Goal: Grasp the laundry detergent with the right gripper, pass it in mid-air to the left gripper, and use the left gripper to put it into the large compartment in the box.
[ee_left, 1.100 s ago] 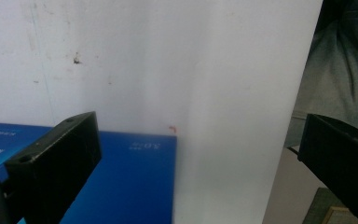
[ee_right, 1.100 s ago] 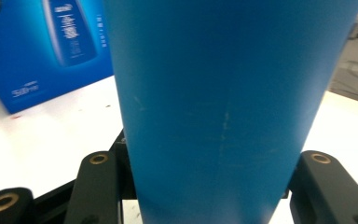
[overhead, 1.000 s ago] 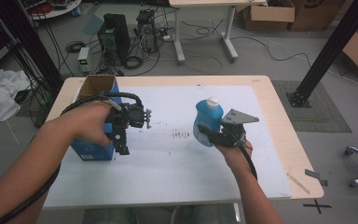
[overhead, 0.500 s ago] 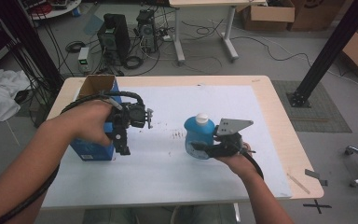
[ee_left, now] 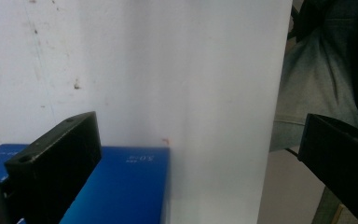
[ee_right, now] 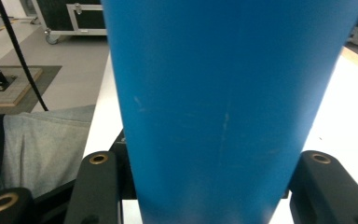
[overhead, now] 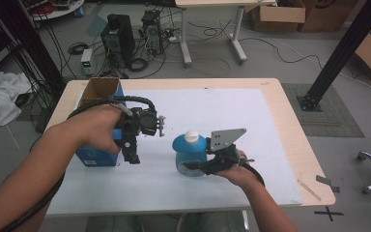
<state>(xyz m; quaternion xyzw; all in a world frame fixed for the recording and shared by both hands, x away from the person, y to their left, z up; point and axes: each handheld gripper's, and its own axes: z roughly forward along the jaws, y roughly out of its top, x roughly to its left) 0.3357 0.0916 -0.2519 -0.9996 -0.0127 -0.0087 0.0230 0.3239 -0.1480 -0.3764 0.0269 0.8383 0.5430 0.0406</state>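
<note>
a person stands at a desk (overhead: pixel 280 145) covered with a white sheet, holding a two-jaw tool in each hand. the right claw (overhead: pixel 193 166) is clamped on the lower body of a blue bottle (overhead: pixel 189 153) with a white cap, which shows upright near the middle of the white sheet in the high view. in the right claw's own view the blue bottle (ee_right: pixel 228 107) stands between the two black jaws, which press against its sides. whether the bottle's base rests on the desk or hangs just above it cannot be told.

the left claw (overhead: pixel 134 155) is held over the near right corner of a blue cardboard box (overhead: pixel 96 157), open at the top, which sits at the left side of the desk. in the left claw's view its jaws stand wide apart with nothing between them, and a corner of the blue box (ee_left: pixel 121 182) lies below them.

judging by this layout, the bottle is picked up and firmly held, and the box looks like its likely destination. the bottle is still well apart from the box, so placing it there and letting go appear to be left.
</note>
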